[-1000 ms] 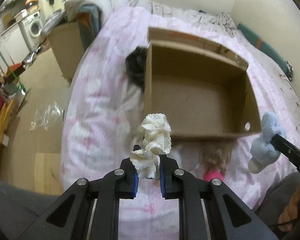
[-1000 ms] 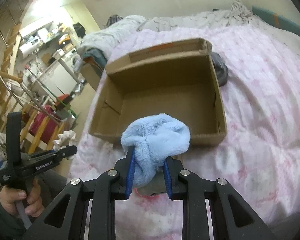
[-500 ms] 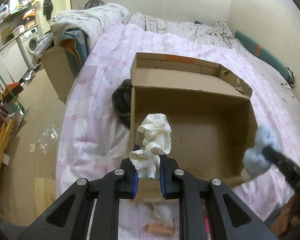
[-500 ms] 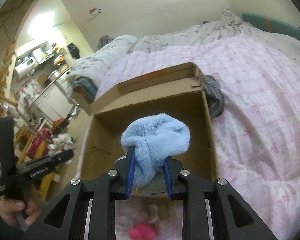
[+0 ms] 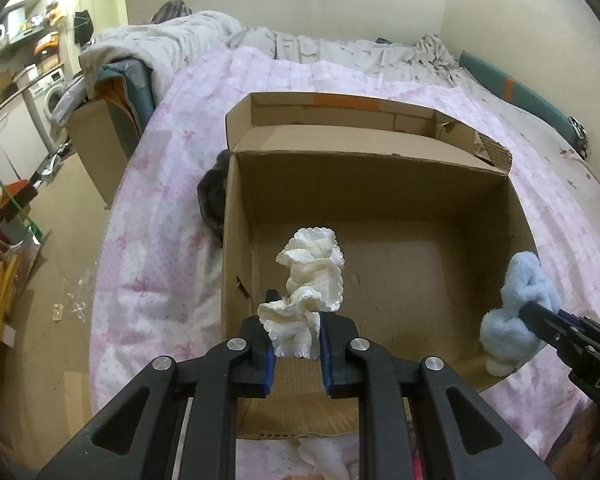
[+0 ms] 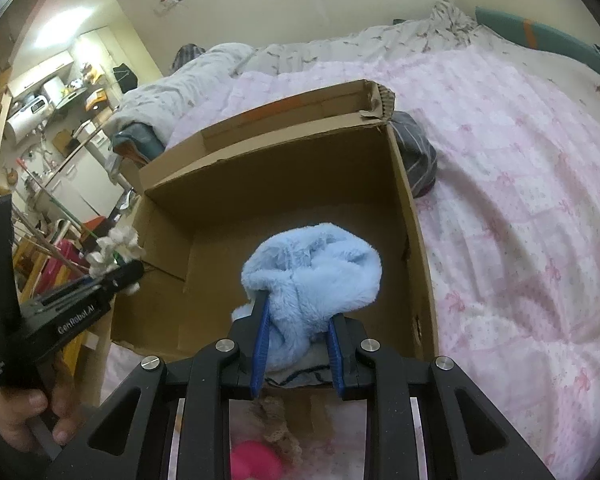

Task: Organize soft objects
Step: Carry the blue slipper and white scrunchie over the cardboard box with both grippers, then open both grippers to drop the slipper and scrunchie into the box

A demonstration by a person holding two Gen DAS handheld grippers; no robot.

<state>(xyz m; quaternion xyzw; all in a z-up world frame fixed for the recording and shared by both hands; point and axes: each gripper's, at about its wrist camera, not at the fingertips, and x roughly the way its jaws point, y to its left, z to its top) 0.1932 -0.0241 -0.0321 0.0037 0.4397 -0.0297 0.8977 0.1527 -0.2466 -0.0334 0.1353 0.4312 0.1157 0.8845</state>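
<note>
1. Cardboard box [image 5: 380, 216] sits open on the pink bed [image 5: 160, 200], its floor bare as far as I can see, and both my tools hang over its near edge.
2. My left tool [image 5: 294, 344] is closed tight on a cream frilly cloth [image 5: 312, 276], which stands up past the fingers toward 12 o'clock, over the box floor near the left wall.
3. My right tool [image 6: 298, 340] is clamped on a fluffy blue plush [image 6: 316, 272]; the jaws stand only partly closed because the pile is bulky. From the left camera it sits at 3 o'clock, over the box's near right corner.
4. Judged progress: both items are carried and over the box, neither released yet.
5. Risk one: the plush hangs right by the right wall (its white end droops over the near rim), so opening here could let it slide out onto the bed.
6. Risk two: frills or fluffy pile may cling to the pads, so an item could lift back out when I withdraw.
7. Risk three: the box rests on soft bedding, so a nudge on its rim could tip or shift it.
8. A dark garment [image 5: 212, 204] lies just outside the left wall at 9 o'clock, and a pink item [image 6: 256, 460] lies below the near rim at 6 o'clock, probably still to be sorted.
</note>
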